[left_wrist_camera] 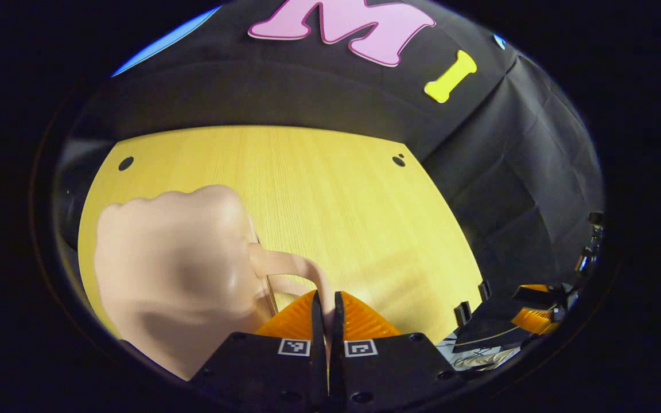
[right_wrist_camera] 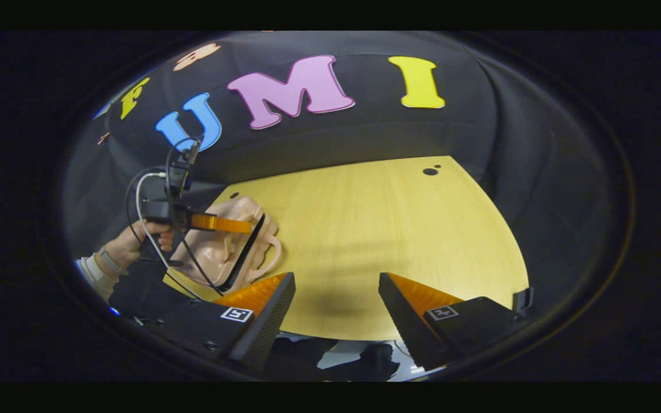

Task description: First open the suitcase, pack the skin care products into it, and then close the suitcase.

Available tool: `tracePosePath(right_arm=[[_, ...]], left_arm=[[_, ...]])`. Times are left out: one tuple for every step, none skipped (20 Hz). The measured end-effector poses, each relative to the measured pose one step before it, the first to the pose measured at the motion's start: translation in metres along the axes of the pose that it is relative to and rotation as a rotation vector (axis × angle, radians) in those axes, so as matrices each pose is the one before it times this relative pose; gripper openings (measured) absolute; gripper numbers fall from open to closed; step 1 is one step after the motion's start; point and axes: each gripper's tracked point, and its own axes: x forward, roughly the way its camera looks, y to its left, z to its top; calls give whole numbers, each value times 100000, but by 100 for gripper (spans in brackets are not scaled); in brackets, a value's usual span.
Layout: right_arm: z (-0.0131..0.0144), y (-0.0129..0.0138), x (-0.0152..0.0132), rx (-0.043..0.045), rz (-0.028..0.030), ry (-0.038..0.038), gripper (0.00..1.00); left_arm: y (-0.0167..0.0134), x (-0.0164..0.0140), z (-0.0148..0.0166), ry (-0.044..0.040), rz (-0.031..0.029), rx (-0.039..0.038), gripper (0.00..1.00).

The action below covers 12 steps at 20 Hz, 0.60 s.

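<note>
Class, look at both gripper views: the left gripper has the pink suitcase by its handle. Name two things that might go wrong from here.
1. The left gripper pinches only the thin handle of the suitcase, so the handle may slip out, or the case may swing.
2. The suitcase sits near the table edge in the right gripper view; a pull might drag it off. The right gripper hangs open, apart from it, giving no support.

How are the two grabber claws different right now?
The left gripper has its fingers pinched together on the pink suitcase's handle; the right gripper has its fingers spread wide with nothing between them. The left gripper sits right at the suitcase; the right gripper hangs over bare wooden table, off to the suitcase's side. Both have two fingers and a square marker on each.
</note>
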Motion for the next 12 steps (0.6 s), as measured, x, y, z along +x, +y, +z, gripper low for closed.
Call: tracePosePath(right_arm=[[-15, -652, -402, 699, -1310, -765, 94], [-78, -544, -285, 821, -1023, -667, 94], [20, -537, -225, 908, -758, -643, 93], [607, -594, -249, 889, -392, -749, 93], [7, -184, -81, 588, 170, -585, 93], [31, -187, -61, 171, 664, -849, 93], [106, -188, 125, -314, 1161, -1487, 93], [-66, -609, 217, 216, 98, -772, 93], [-209, -543, 204, 1316, 188, 77, 93], [-76, -182, 82, 1603, 1411, -247, 93], [201, -86, 7, 477, 1749, -608, 94], [150, -345, -88, -1361, 854, -897, 94]], left_arm=[[-128, 756, -302, 242, 178, 361, 7], [-113, 275, -159, 127, 794, 1456, 8], [-153, 405, -398, 700, 953, 1756, 8], [-195, 152, -130, 198, 1281, 1554, 12], [-324, 435, -188, 112, 2127, 2444, 15], [-415, 173, -285, -426, 1606, 2253, 21], [-56, -173, -285, -740, 3700, 1319, 24], [-45, -314, -644, 510, 2998, 1113, 41], [522, -271, -656, -151, 3221, 1043, 49], [-206, -495, -423, -771, 2169, 1654, 70], [-249, -713, -114, -1552, 2076, 2729, 67], [-419, -914, 324, -2906, 2726, 3612, 77]])
